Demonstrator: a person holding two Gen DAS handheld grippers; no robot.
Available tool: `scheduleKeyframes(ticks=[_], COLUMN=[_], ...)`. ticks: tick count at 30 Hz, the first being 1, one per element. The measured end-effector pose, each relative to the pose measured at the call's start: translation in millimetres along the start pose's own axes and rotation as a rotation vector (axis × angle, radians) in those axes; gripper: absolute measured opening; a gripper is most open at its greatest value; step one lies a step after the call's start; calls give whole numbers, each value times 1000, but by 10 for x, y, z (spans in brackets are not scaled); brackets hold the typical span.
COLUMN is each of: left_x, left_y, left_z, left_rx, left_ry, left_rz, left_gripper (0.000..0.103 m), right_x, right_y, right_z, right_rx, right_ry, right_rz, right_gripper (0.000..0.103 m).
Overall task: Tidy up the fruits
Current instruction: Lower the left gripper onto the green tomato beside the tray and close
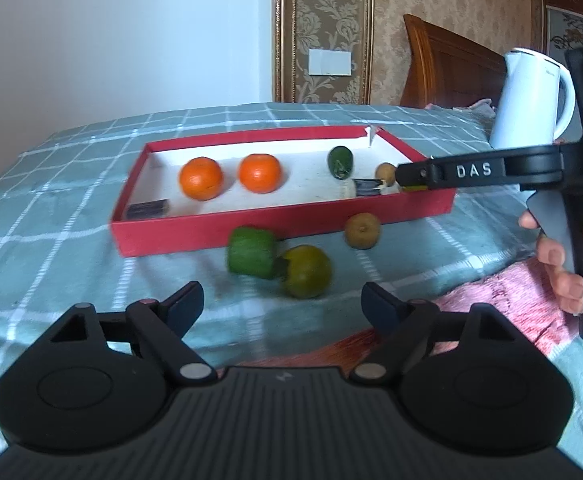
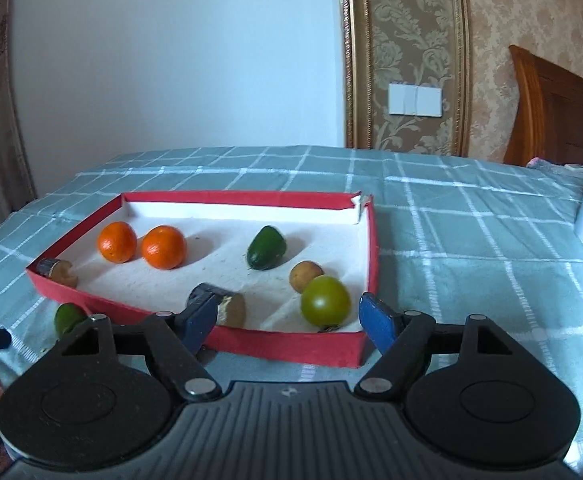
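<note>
Red-walled shallow cardboard tray [image 2: 333,354] already holds two oranges, an avocado and a green tomato [image 2: 325,300], while both black hand-held grippers [image 1: 281,300] [image 2: 287,320] gape empty and three fruits [image 1: 305,270] wait on the checked bedspread.

A red tray [image 2: 365,240] with a white inside sits on a grey-green bedspread [image 2: 471,216] crossed by white checks. In it lie two bright oranges [image 2: 116,241] [image 2: 163,247], a dark green avocado [image 2: 266,253], a tan kiwi [image 2: 306,276] and a yellow-green tomato [image 2: 325,301]. Outside it are a green fruit [image 1: 251,253], an olive-green one [image 1: 306,271] and a brown kiwi [image 1: 362,230]. The kettle [image 1: 527,100] is white, the wallpaper [image 2: 407,40] beige with a damask pattern, the headboard [image 2: 551,112] reddish-brown, the cloth [image 1: 503,304] pink.
</note>
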State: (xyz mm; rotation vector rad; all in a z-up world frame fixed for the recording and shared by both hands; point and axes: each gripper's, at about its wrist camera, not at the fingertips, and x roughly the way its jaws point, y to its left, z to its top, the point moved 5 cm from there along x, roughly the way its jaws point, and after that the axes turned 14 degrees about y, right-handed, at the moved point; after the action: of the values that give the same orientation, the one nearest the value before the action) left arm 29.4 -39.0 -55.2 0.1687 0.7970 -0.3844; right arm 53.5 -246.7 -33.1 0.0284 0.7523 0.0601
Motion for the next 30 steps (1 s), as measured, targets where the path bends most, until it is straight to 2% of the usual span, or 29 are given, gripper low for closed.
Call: scheduleKeyframes(ticks=[4, 6, 8, 12, 19, 23, 27, 30], left_x=[59, 81, 121, 174, 220, 212, 194, 168], left_y=[-118, -171, -214, -236, -281, -289, -222, -211], left_z=[37, 45, 59, 110, 169, 152, 144, 130], left_rx=[9, 18, 27, 7, 21, 41, 12, 14], left_ry=[1, 2, 12, 6, -3, -14, -12, -15], left_rz=[-8, -10, -4, 13, 6, 32, -7, -10], left_gripper=[77, 68, 49, 39, 38, 29, 29, 29], right_x=[-17, -8, -6, -9, 13, 18, 34, 45], right_y=[-39, -41, -39, -34, 0, 13, 12, 11], right_z=[6, 5, 4, -1, -11, -16, -18, -18], right_rx=[19, 19, 19, 18, 6, -4, -1, 1], right_ry=[-4, 3, 7, 4, 17, 16, 22, 23], right_rz=[4, 1, 5, 3, 4, -5, -8, -10], right_gripper=[78, 78, 78, 78, 80, 80, 80, 80])
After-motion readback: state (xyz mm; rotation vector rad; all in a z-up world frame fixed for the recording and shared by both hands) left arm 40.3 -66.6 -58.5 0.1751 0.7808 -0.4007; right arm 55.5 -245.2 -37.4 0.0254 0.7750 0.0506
